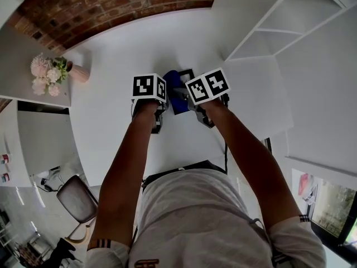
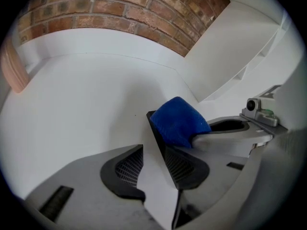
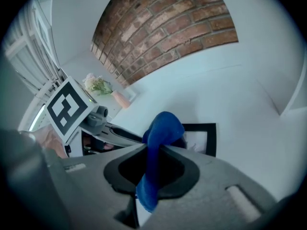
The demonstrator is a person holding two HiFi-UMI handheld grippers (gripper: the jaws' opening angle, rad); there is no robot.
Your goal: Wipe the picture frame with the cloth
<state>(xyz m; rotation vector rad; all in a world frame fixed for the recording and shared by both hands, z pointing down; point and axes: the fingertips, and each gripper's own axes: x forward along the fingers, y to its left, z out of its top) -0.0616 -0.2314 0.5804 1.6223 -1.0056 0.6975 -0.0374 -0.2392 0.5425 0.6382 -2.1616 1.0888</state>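
Observation:
A black-edged picture frame (image 3: 207,138) stands tilted on the white table (image 1: 111,127); in the head view only its top corner (image 1: 188,73) shows. Seen edge-on in the left gripper view, the frame (image 2: 160,145) runs between the jaws of my left gripper (image 2: 154,174). It lies against the right pad, with a white gap to the left pad, so that gripper is open. My right gripper (image 3: 151,169) is shut on a blue cloth (image 3: 160,133). The cloth's bunched end (image 2: 180,121) rests on the frame's top corner, and it shows between the two marker cubes (image 1: 175,88).
A pink vase (image 1: 80,73) with pale flowers (image 1: 47,74) stands at the table's far left. White shelving (image 1: 279,27) rises at the right, with a brick wall (image 1: 111,10) behind. A chair (image 1: 78,200) sits on the floor at lower left.

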